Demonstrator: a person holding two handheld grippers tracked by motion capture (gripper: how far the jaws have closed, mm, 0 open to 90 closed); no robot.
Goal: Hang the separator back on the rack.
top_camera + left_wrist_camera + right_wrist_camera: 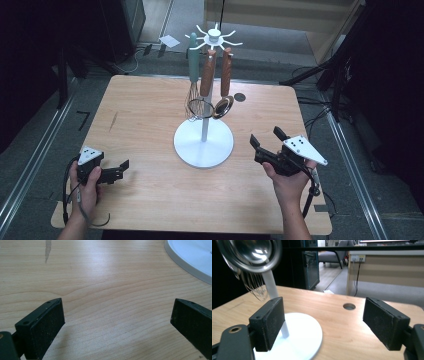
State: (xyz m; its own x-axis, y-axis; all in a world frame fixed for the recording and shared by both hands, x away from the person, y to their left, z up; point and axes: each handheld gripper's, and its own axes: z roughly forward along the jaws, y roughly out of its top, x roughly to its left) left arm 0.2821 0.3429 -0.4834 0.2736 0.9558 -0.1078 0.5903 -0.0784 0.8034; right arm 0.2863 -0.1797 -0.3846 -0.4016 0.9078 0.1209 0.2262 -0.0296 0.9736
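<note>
The right hand [287, 182] is reaching in from the near edge, holding the right gripper [265, 141] low over the table [140, 120] with its tips pointing toward the white stand [203, 142]. Its jaws are standing wide apart with nothing between them. The ladle [224, 80] is hanging beyond and left of those fingertips, well apart, its long axis upright, wooden handle up and bowl down. The left gripper [123, 167] is resting near the table, jaws spread wide and empty, aiming toward the stand's base.
</note>
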